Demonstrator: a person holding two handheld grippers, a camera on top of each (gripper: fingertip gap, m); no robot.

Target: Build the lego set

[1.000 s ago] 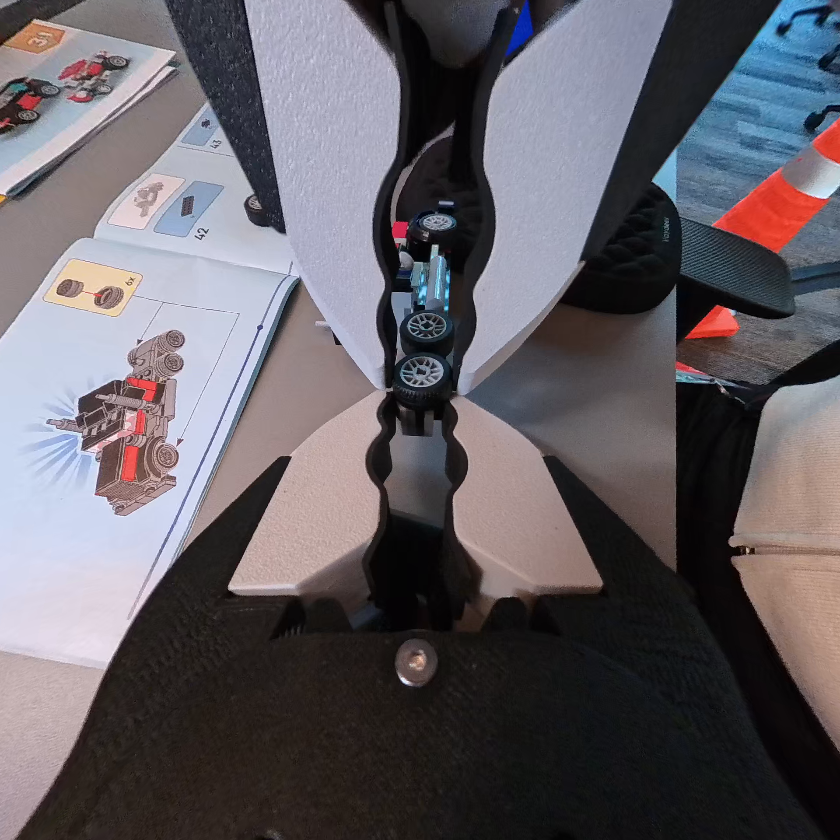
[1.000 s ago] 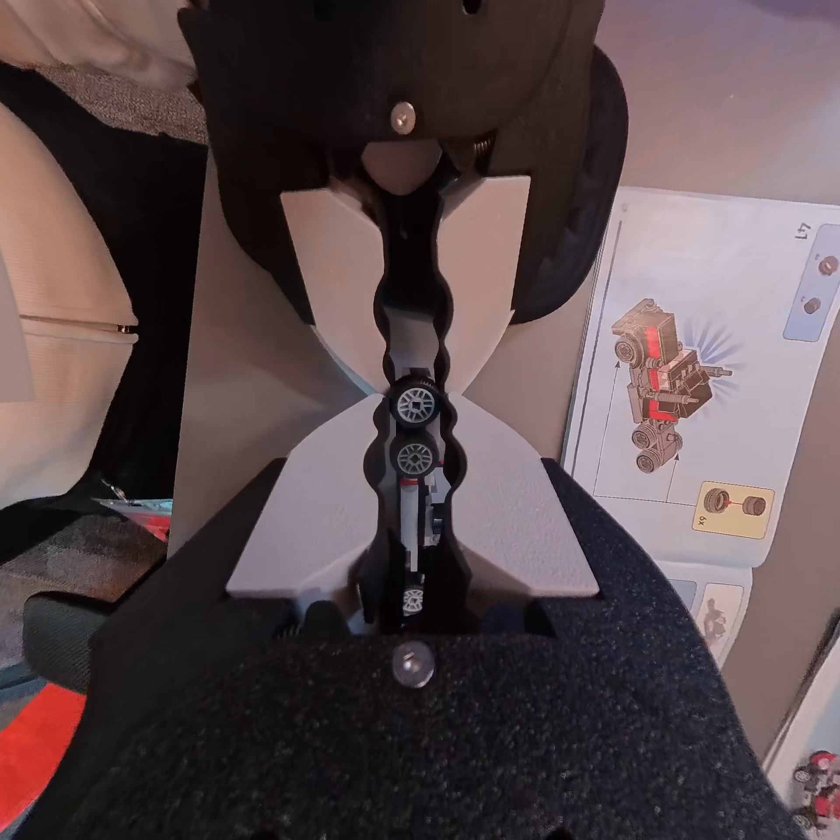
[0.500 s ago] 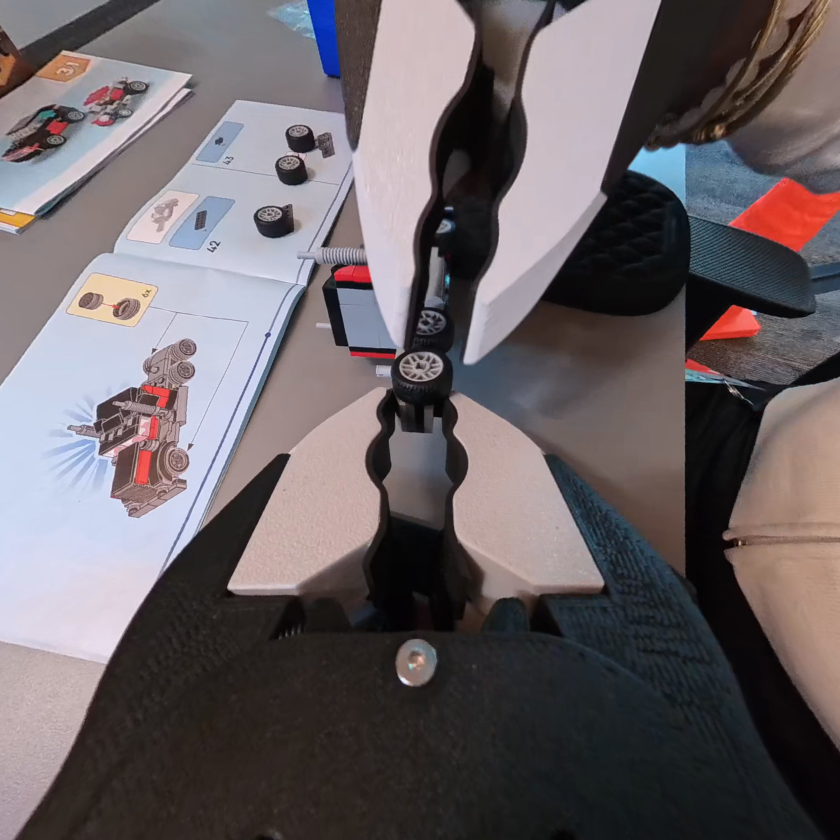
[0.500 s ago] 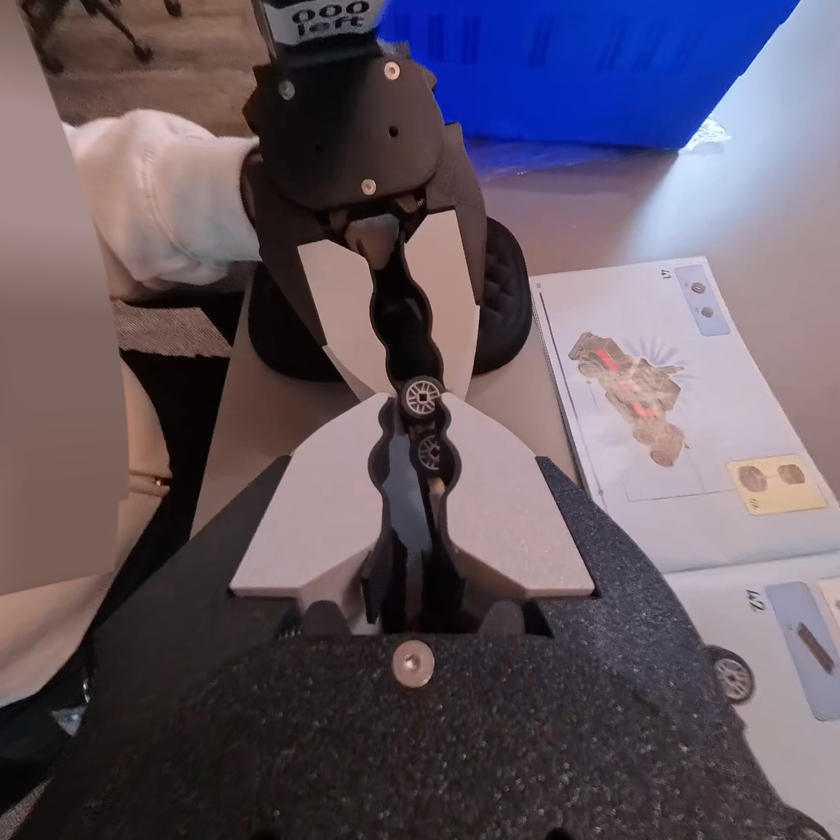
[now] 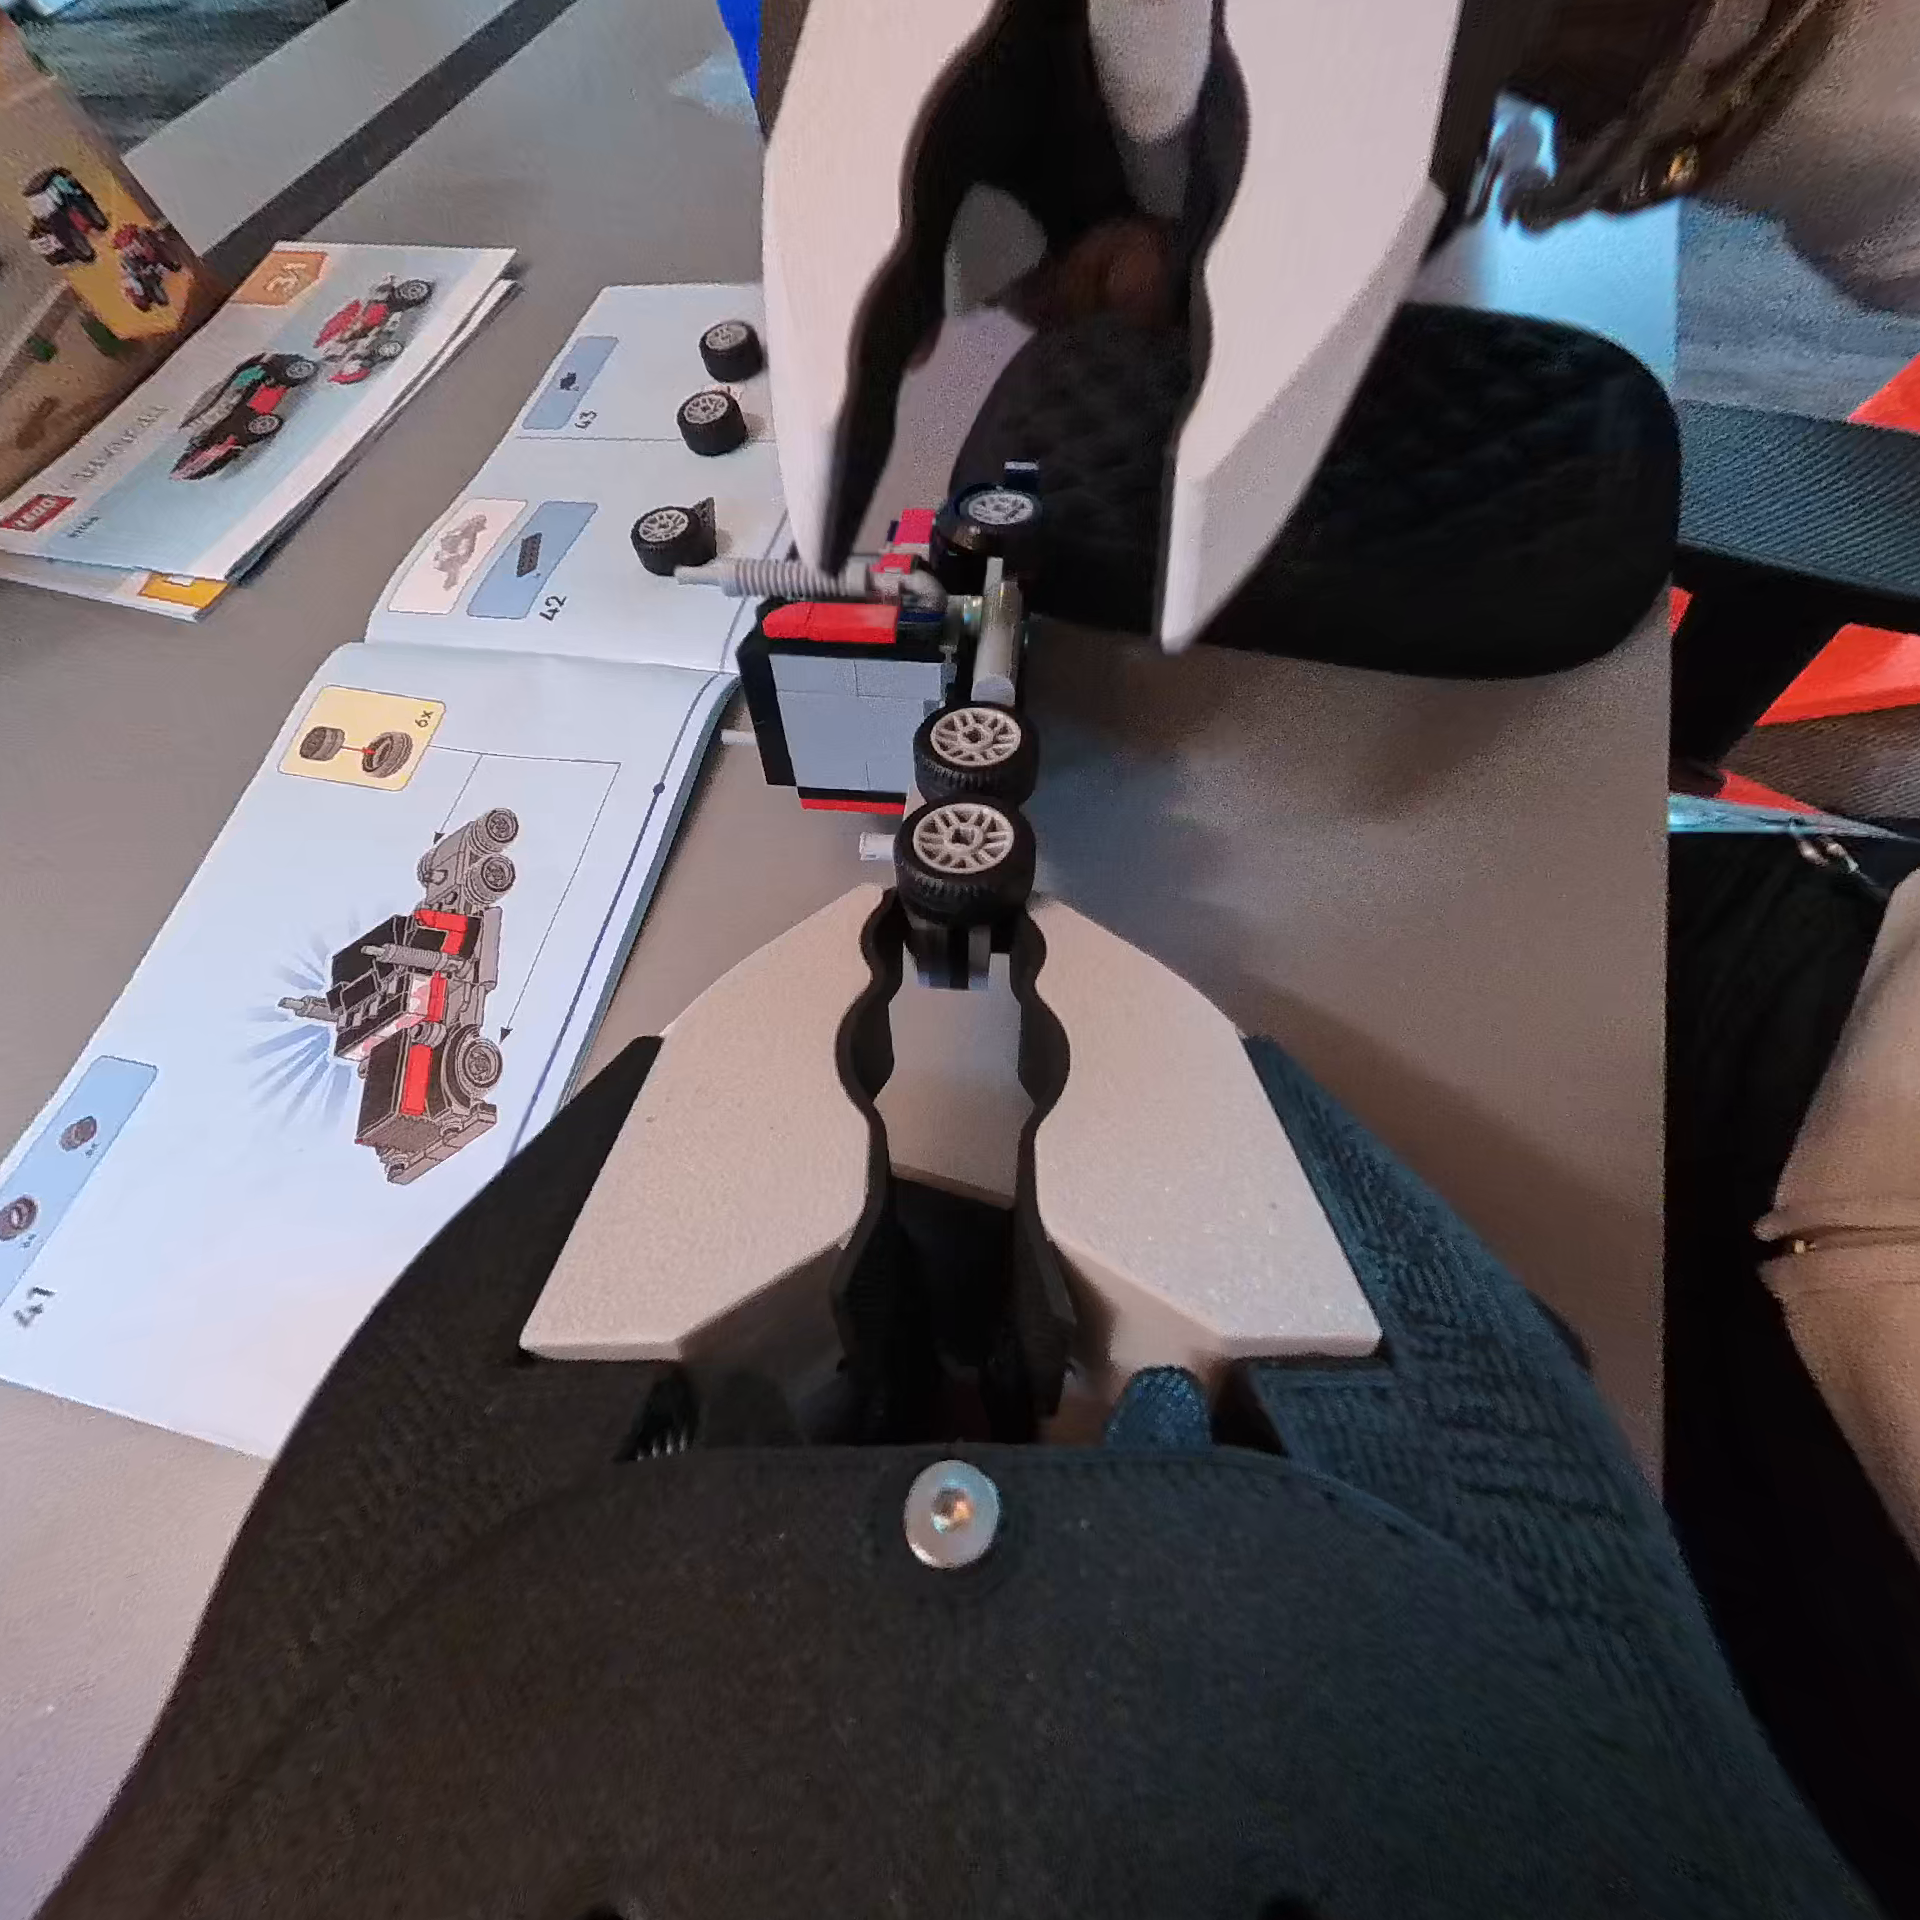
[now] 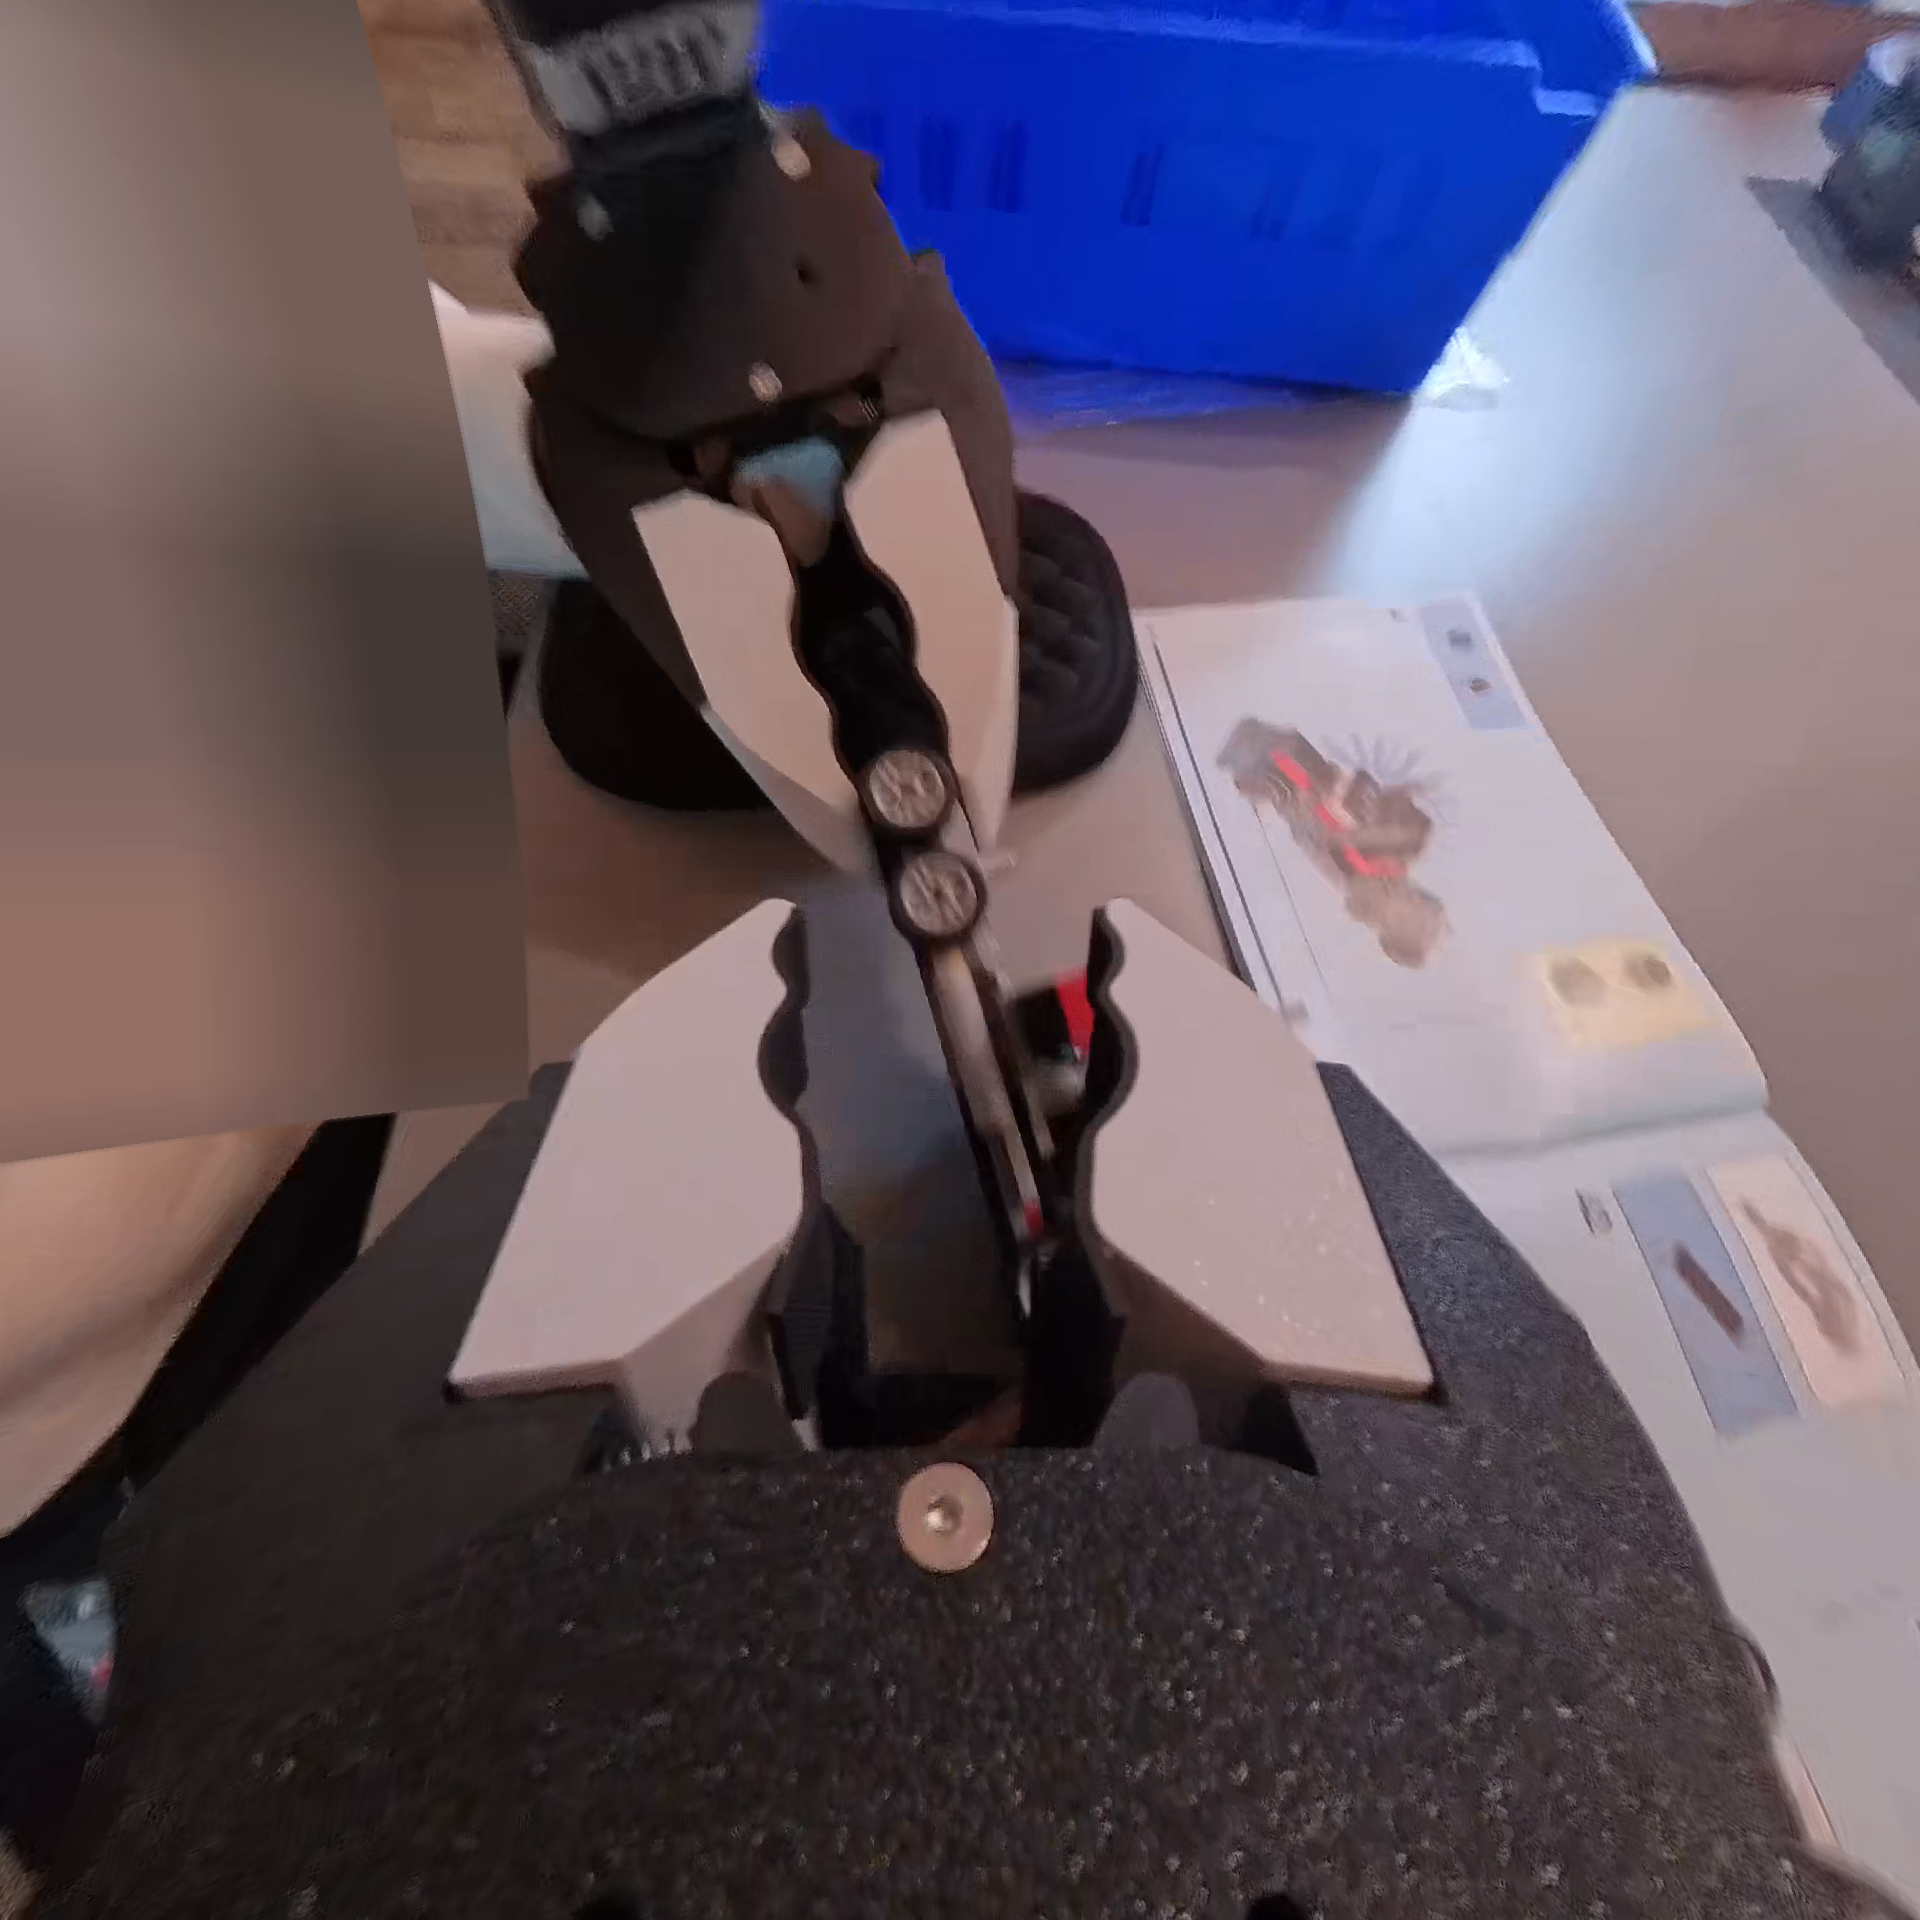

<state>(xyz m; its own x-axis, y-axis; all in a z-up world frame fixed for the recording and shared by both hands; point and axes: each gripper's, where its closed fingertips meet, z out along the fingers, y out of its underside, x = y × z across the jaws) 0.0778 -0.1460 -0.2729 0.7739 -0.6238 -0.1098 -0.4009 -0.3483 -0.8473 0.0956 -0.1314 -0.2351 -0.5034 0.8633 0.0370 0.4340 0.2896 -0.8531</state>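
A small lego truck (image 5: 852, 717), black, grey and red with grey-hubbed wheels, hangs just above the grey table (image 5: 1351, 935). My left gripper (image 5: 954, 914) is shut on its rear end, behind the last wheel (image 5: 966, 844). My right gripper (image 5: 1003, 597) comes in from above, open, its white fingers (image 5: 821, 364) spread on either side of the truck's front without gripping it. In the right wrist view the truck (image 6: 977, 1039) lies loose between the open right gripper (image 6: 945, 925), and the left gripper (image 6: 920, 831) holds its far end. Three loose wheels (image 5: 712, 421) lie on the booklet.
An open instruction booklet (image 5: 312, 987) lies left of the truck, with a second booklet (image 5: 260, 405) and a box (image 5: 62, 291) beyond. A black quilted pad (image 5: 1455, 499) sits behind. A blue bin (image 6: 1143, 208) stands farther off. The table edge (image 5: 1662, 1039) runs close on the right. My right fingertips sit around 5 cm from my left ones.
My right gripper has opened, let go of the truck and pulled back from it. My left gripper keeps its hold on the truck's rear.
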